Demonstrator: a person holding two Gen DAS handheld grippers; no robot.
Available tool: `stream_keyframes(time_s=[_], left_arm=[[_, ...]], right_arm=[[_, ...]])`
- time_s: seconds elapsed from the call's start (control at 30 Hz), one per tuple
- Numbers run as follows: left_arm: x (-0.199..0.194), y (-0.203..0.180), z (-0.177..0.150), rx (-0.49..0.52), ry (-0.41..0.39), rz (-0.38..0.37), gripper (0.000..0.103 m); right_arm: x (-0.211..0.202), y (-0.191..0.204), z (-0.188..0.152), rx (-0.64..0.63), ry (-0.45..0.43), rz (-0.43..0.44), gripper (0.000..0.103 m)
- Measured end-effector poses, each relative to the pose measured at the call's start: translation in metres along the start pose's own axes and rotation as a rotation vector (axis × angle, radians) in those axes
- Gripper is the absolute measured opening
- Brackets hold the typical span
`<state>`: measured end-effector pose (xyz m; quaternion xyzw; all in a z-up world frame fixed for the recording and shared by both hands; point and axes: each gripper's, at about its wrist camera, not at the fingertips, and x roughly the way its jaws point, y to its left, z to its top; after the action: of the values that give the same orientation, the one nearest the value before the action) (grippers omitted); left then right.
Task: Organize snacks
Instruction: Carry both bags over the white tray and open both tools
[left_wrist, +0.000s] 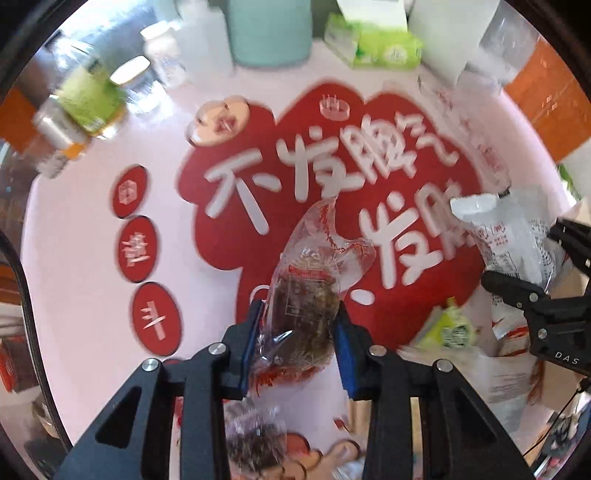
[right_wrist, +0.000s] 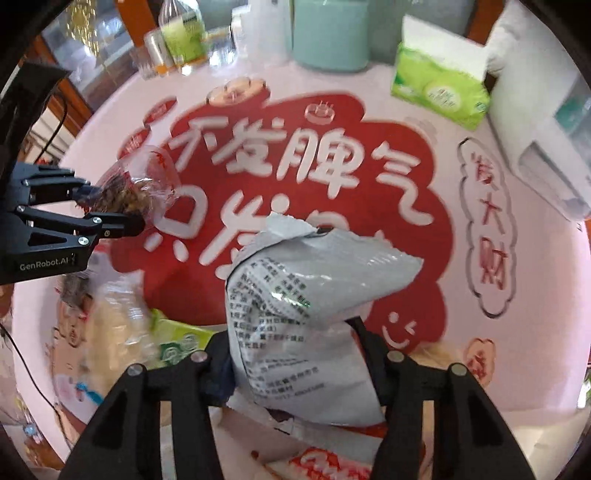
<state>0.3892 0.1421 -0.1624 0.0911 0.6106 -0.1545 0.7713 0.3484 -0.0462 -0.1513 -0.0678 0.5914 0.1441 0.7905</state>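
Observation:
My left gripper (left_wrist: 299, 332) is shut on a clear packet of dark brown snack (left_wrist: 306, 295), its blue pads pressing both sides, above the pink and red tablecloth (left_wrist: 74, 258). In the right wrist view the same left gripper (right_wrist: 114, 206) reaches in from the left with that packet (right_wrist: 144, 184). My right gripper (right_wrist: 295, 350) is shut on a silver-white printed snack bag (right_wrist: 306, 288) that stands up between its fingers. The left wrist view shows the right gripper (left_wrist: 524, 258) at the right edge, holding the bag (left_wrist: 506, 236).
Several loose snack packets (right_wrist: 118, 325), one of them green (right_wrist: 181, 339), lie heaped at the near edge under both grippers. At the back stand a teal container (right_wrist: 328, 37), a green tissue pack (right_wrist: 439, 88) and bottles (right_wrist: 181, 33). A white box (right_wrist: 546, 147) sits at the right.

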Motion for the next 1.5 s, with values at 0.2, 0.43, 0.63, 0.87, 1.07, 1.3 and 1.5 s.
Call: stream_keyframes(time_s=[0.2, 0.43, 0.63, 0.87, 1.07, 1.3, 1.5], left_arm=[[-0.087, -0.018, -0.022, -0.028, -0.117, -0.006, 0.034], [-0.17, -0.067, -0.07, -0.037, -0.227, -0.017, 0.034], [-0.214, -0.121, -0.11, -0.024, -0.286, -0.033, 0.034], [-0.239, -0.198, -0.126, 0.007, -0.321, -0.088, 0.035], [-0.243, -0.281, -0.119, 0.065, -0.34, -0.156, 0.035], [-0.232, -0.365, -0.106, 0.097, -0.332, -0.188, 0.035], [-0.215, -0.413, -0.087, 0.1, -0.33, -0.154, 0.035]], right_arm=[[-0.073, -0.002, -0.019, 0.087, -0.112, 0.06, 0.051], [-0.148, -0.002, -0.077, 0.167, -0.203, 0.104, 0.051], [-0.189, -0.005, -0.129, 0.196, -0.256, 0.115, 0.051], [-0.234, -0.018, -0.177, 0.173, -0.291, 0.051, 0.052], [-0.275, -0.057, -0.215, 0.191, -0.332, -0.014, 0.052], [-0.298, -0.117, -0.25, 0.227, -0.353, -0.084, 0.052], [-0.296, -0.159, -0.266, 0.261, -0.331, -0.126, 0.052]])
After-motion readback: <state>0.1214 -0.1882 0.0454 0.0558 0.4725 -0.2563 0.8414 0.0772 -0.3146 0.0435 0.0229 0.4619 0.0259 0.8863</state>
